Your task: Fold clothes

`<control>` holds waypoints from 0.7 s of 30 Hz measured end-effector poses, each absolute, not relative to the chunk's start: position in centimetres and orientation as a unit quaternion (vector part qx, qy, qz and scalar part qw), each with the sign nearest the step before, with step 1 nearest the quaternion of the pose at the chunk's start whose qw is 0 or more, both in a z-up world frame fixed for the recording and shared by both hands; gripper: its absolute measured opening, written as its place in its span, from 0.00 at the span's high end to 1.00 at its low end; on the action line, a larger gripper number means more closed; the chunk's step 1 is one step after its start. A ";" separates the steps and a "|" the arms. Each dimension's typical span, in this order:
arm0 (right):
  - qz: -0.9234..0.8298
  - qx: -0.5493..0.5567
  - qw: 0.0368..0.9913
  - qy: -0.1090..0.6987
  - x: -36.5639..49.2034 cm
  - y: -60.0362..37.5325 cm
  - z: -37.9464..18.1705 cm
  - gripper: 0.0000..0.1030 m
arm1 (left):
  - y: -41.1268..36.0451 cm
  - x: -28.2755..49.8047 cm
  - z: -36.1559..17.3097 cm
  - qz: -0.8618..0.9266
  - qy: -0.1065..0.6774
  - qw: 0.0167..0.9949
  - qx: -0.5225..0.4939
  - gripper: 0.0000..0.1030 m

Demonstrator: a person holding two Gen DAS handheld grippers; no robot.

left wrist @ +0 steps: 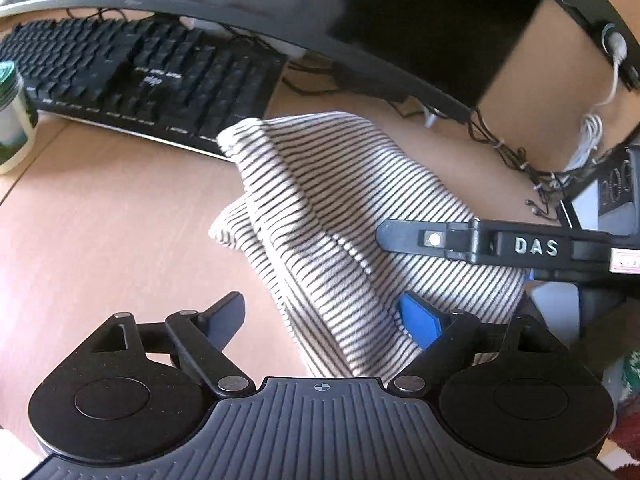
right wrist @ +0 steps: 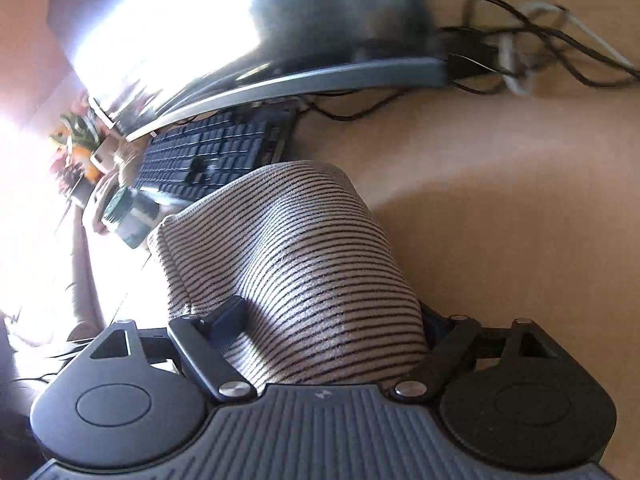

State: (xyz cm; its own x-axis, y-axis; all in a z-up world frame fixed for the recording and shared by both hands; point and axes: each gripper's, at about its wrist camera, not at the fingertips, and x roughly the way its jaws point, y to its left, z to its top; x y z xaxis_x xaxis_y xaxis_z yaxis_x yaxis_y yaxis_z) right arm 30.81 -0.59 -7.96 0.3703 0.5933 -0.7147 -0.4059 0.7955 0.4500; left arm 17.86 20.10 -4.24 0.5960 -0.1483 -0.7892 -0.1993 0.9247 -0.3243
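A white garment with thin black stripes (left wrist: 320, 208) lies bunched on the wooden desk (left wrist: 100, 220). My left gripper (left wrist: 324, 320) is open; the cloth's lower edge drapes between its fingers and over the blue pad of the right finger (left wrist: 420, 320). The right gripper's finger, marked DAS (left wrist: 440, 240), rests on the cloth from the right. In the right wrist view the striped garment (right wrist: 304, 264) fills the space between my right gripper's (right wrist: 328, 320) fingers, which stand apart; the left finger (right wrist: 228, 316) presses into the cloth, the right one is hidden by it.
A black keyboard (left wrist: 140, 76) and a curved monitor (left wrist: 280, 4) stand behind the cloth. A green-lidded jar (left wrist: 12, 116) stands at the left. Tangled cables (left wrist: 520, 160) lie at the back right. The keyboard (right wrist: 212, 152) and cables (right wrist: 520, 52) also show in the right wrist view.
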 end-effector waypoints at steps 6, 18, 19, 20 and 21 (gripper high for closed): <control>0.310 0.059 0.822 0.474 29.4 -2.3 -6.7 0.16 | 21.1 17.7 -5.0 -0.005 0.448 0.871 -0.201 0.12; 0.320 -0.004 0.820 0.474 25.2 -2.7 -7.3 0.19 | 21.2 18.6 -5.8 -0.027 0.461 0.864 -0.199 0.06; 0.321 0.025 0.818 0.476 25.9 -3.4 -7.0 0.19 | 21.3 18.6 -5.8 -0.028 0.462 0.864 -0.197 0.06; 0.320 0.057 0.817 0.476 26.5 -4.2 -6.7 0.19 | 21.4 18.7 -5.8 -0.029 0.462 0.865 -0.195 0.06; 0.319 0.079 0.818 0.472 27.5 -4.5 -6.3 0.18 | 21.3 18.7 -5.8 -0.031 0.463 0.865 -0.192 0.06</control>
State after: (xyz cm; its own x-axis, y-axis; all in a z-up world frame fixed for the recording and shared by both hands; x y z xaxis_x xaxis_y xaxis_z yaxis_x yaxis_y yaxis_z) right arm 27.45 -4.54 -6.33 0.3505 0.5968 -0.7218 -0.4473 0.7838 0.4309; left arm 18.73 21.33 -5.78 0.5699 -0.2316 -0.7884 -0.1236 0.9244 -0.3609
